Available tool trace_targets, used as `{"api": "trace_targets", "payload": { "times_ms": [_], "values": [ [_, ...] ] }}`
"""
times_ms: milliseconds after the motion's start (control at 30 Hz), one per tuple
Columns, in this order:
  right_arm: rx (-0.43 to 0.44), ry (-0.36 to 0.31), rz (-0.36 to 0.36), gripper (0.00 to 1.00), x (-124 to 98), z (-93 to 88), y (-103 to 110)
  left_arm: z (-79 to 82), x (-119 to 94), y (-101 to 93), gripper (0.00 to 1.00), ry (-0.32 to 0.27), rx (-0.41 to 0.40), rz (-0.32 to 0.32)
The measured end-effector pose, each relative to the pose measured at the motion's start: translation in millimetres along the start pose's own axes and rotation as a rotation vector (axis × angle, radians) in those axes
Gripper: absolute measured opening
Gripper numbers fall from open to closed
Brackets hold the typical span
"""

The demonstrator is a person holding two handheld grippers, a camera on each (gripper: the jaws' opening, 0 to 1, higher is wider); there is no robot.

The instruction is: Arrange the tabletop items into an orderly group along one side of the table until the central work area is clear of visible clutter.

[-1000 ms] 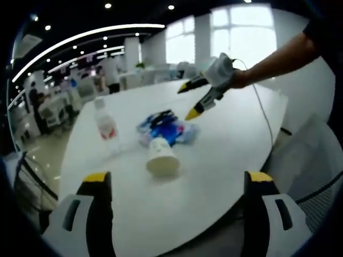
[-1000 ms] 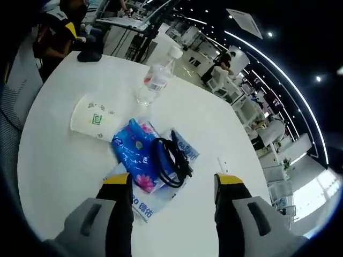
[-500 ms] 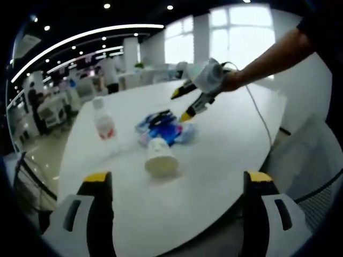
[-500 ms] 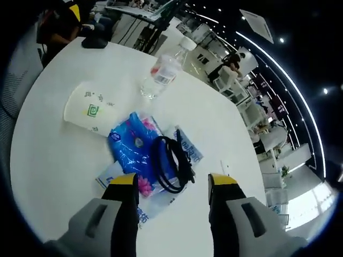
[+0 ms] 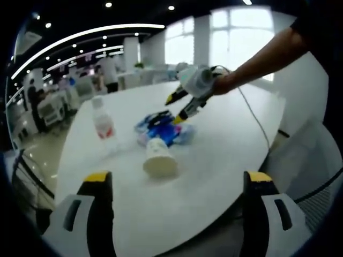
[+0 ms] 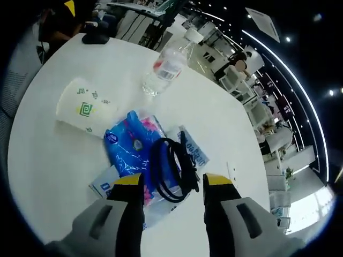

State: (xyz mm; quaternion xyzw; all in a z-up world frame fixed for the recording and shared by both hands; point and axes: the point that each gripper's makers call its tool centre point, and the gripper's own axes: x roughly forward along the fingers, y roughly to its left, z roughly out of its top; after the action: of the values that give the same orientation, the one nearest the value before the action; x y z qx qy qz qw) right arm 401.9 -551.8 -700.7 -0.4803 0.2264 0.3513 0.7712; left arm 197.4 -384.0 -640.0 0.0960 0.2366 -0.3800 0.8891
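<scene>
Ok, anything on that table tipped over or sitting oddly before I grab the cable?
Yes: the paper cup lies on its side next to the blue tissue pack, open end facing the left gripper's camera. The water bottle stands upright. The black cable is coiled loosely on the pack, between the right gripper tips.

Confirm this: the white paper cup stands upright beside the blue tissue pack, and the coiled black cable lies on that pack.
Not quite. The white paper cup lies on its side, as the right gripper view shows. It is beside the blue tissue pack, and the coiled black cable does lie on that pack.
</scene>
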Motion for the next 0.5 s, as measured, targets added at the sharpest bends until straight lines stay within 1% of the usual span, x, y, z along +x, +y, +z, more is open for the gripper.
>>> {"api": "trace_targets", "payload": {
  "times_ms": [133,267,400,500],
  "values": [
    [-0.015,0.002,0.015,0.42,10,0.9,3,-1.2,0,0.7,0.98,0.005,-0.001,0.003],
    [-0.027,0.007,0.023,0.36,15,-0.4,5,0.5,1,-0.1,0.98,-0.001,-0.008,0.001],
    [-0.04,0.011,0.026,0.34,20,-2.2,6,-1.0,1,-0.6,0.98,0.009,-0.006,0.0],
    [-0.049,0.014,0.027,0.3,24,-3.5,6,-1.7,2,-1.2,0.97,0.015,-0.008,-0.002]
  ]
}}
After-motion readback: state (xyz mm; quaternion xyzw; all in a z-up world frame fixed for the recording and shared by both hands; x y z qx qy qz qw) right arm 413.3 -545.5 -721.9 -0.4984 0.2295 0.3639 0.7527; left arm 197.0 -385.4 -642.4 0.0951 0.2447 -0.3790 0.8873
